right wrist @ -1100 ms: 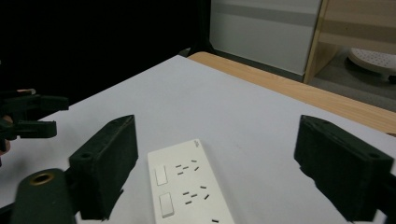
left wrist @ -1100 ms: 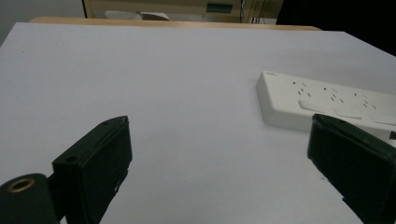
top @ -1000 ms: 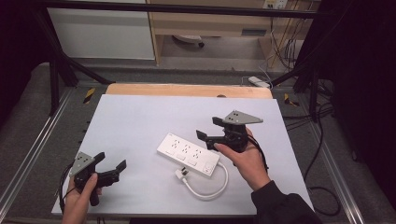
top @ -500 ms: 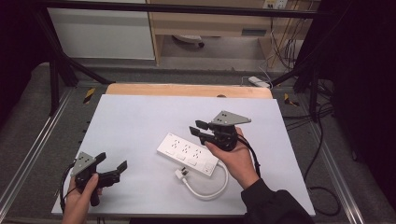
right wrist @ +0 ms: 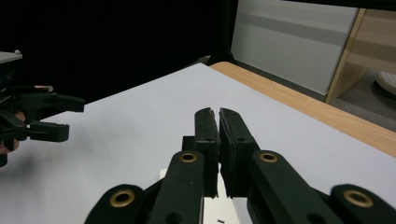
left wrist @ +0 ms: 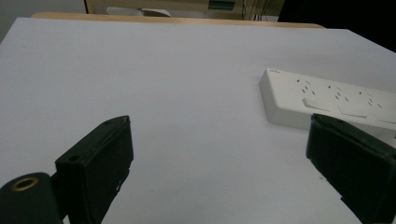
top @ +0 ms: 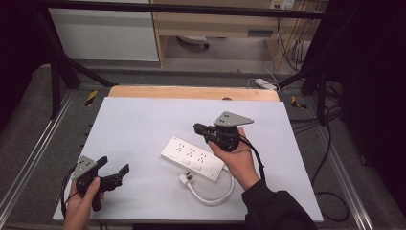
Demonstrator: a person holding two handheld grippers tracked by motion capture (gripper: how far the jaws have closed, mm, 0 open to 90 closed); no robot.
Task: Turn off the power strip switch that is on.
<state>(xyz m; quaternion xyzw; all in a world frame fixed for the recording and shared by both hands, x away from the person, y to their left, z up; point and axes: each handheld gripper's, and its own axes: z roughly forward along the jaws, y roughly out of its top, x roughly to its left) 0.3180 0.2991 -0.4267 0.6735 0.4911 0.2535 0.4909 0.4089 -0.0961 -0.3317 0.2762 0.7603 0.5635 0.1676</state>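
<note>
A white power strip (top: 194,157) lies near the middle of the white table (top: 143,115), its white cable and plug (top: 210,194) looped toward the near edge. My right gripper (top: 198,128) hovers over the strip's far right end, pointing left. Its jaws have just been closing and stand shut with nothing between them, as the right gripper view (right wrist: 218,116) confirms. At the near left corner my left gripper (top: 115,166) is held open and empty, aimed at the strip. In the left gripper view its jaws (left wrist: 224,158) stand wide apart with the power strip (left wrist: 327,100) ahead on the right.
A wooden strip (top: 191,92) borders the table's far edge. Metal frame rails (top: 33,158) run along both sides. Loose cables (top: 330,191) trail on the floor at right, and a white cabinet (top: 105,33) stands at the back.
My right gripper has shifted a little to the left over the strip, and its jaws have gone from wide open to shut. The left gripper has stayed put.
</note>
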